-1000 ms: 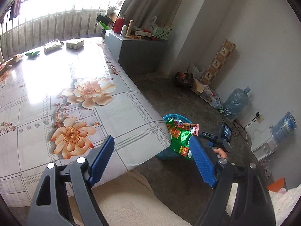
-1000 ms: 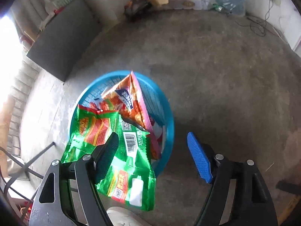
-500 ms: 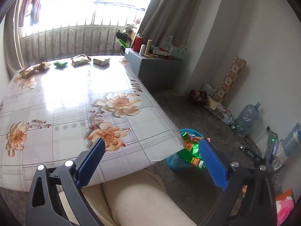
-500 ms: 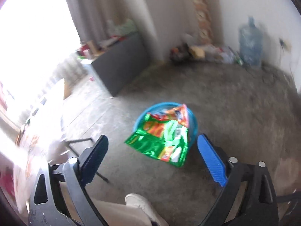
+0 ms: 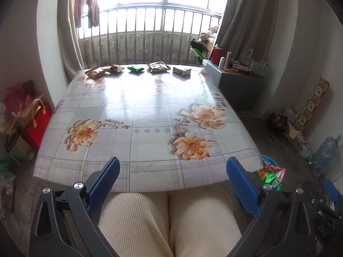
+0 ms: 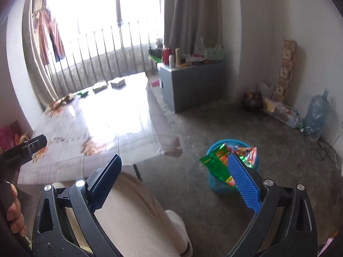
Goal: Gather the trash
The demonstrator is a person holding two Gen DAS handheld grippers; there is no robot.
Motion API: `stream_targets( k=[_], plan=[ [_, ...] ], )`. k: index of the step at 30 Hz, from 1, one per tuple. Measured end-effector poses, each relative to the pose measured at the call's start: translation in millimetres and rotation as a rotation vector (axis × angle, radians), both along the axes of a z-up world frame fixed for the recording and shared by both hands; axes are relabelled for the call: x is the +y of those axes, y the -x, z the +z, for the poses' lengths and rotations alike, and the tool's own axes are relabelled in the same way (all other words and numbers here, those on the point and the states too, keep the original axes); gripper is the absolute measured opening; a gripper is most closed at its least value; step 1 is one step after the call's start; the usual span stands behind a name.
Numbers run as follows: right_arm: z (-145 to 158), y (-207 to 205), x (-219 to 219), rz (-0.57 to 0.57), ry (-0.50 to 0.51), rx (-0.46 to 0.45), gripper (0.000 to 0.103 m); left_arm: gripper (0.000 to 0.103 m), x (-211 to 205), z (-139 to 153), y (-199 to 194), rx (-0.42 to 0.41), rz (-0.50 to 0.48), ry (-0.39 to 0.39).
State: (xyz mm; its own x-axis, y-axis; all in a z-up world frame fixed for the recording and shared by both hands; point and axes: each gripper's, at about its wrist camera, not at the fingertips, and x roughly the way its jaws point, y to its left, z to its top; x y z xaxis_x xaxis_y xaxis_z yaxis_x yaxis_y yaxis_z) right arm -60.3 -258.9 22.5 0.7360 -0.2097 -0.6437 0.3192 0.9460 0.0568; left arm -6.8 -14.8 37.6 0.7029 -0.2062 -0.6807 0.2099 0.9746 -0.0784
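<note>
Both grippers spread wide and empty above the seated person's lap; trash partly in the basket, partly on the table.

The left gripper hangs over the cream-trousered knees with jaws far apart, holding nothing, facing the floral tablecloth. Along the table's far edge lie five snack items in a row: two orange-brown wrappers, a green packet, a brown packet and a small box. The right gripper, likewise fully parted and empty, points towards the blue basket on the concrete floor beside the table's near right corner; green and orange wrappers stick out over its rim.
</note>
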Motion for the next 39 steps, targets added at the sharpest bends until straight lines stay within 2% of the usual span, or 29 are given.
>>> stream_targets(
  k=[5,11,20,28,39],
  plan=[
    [-23,-12,22,0.043,0.058,0.109,0.095,0.097,9,-19,4,0.063,0.042,-0.056],
    [-32,-8,33,0.041,0.056,0.171,0.095,0.097,16,-24,3,0.061,0.096,-0.104],
    [-28,-6,38,0.029,0.082,0.175,0.095,0.097,14,-29,-2,0.096,0.114,-0.130],
    [-22,-6,52,0.052,0.133,0.155,0.095,0.097,17,-26,0,0.079,0.128,-0.138],
    [-12,-5,60,0.068,0.125,0.123,0.095,0.097,19,-25,1,0.074,0.126,-0.149]
  ],
)
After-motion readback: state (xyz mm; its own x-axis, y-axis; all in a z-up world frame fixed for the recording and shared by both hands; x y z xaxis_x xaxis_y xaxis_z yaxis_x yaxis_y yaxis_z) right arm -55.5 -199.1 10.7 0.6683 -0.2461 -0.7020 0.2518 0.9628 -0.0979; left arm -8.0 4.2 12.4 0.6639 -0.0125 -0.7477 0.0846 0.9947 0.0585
